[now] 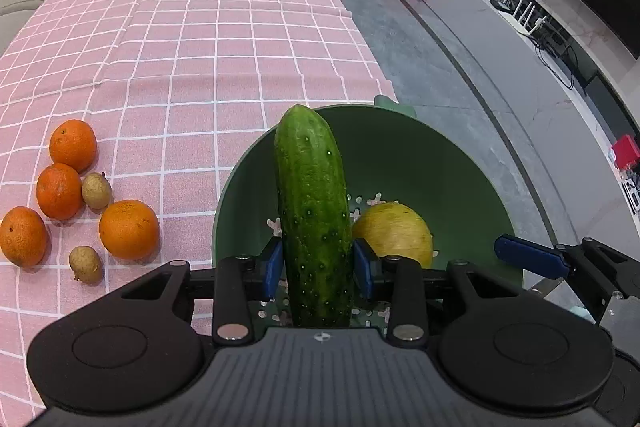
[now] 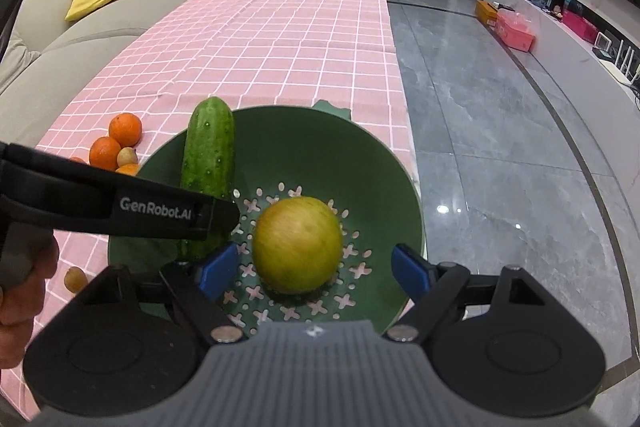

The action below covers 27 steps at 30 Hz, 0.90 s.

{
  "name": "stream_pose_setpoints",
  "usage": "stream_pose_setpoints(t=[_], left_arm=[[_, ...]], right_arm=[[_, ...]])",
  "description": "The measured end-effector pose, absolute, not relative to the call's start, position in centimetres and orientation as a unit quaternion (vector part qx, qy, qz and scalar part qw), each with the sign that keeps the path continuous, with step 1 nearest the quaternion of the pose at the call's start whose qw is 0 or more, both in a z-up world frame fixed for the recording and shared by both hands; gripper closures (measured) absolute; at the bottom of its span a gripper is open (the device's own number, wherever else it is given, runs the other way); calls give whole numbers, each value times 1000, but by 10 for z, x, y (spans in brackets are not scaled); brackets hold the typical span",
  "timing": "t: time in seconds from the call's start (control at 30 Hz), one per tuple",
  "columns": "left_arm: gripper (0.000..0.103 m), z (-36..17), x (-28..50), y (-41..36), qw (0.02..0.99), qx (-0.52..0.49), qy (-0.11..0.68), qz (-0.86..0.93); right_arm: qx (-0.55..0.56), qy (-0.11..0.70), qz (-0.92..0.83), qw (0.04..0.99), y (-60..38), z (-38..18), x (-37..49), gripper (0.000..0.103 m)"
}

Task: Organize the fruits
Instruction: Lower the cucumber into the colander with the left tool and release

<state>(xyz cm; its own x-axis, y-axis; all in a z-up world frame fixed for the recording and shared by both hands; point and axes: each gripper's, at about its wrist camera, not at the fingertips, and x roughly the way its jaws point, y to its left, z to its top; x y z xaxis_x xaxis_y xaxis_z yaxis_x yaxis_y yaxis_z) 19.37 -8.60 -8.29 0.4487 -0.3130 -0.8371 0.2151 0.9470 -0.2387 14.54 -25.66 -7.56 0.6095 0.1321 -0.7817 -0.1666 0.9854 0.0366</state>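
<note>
My left gripper (image 1: 316, 267) is shut on a green cucumber (image 1: 314, 211) and holds it over the left side of a green perforated bowl (image 1: 420, 155). A yellow-green apple (image 1: 394, 237) lies in the bowl. In the right wrist view my right gripper (image 2: 314, 273) is open just above the apple (image 2: 298, 245), its blue pads apart on either side, not touching it. The cucumber (image 2: 208, 155) and bowl (image 2: 360, 155) show there too, with the left gripper's black body (image 2: 120, 207) crossing in front.
Several oranges (image 1: 129, 229) and small brown longans (image 1: 96, 191) lie on the pink checked tablecloth (image 1: 200, 47) left of the bowl. The table's right edge drops to a grey floor (image 1: 440, 67). A sofa (image 2: 80, 39) stands to the far left.
</note>
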Motion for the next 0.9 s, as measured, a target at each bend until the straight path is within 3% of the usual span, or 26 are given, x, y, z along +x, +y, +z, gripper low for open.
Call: stream_pose_setpoints(t=[0.07, 0.13, 0.57, 0.9], left_arm=[[61, -81, 194, -83, 850, -57, 501, -154], [52, -77, 194, -78, 849, -72, 499, -156], [40, -18, 145, -40, 878, -94, 446, -146], [40, 5, 95, 9, 886, -103, 435, -123]], right_arm=[[-24, 433, 82, 897, -255, -74, 144, 22], [-26, 429, 83, 899, -255, -72, 143, 20], [-21, 341, 75, 937, -246, -28, 108, 10], [3, 325, 143, 935, -213, -11, 71, 10]])
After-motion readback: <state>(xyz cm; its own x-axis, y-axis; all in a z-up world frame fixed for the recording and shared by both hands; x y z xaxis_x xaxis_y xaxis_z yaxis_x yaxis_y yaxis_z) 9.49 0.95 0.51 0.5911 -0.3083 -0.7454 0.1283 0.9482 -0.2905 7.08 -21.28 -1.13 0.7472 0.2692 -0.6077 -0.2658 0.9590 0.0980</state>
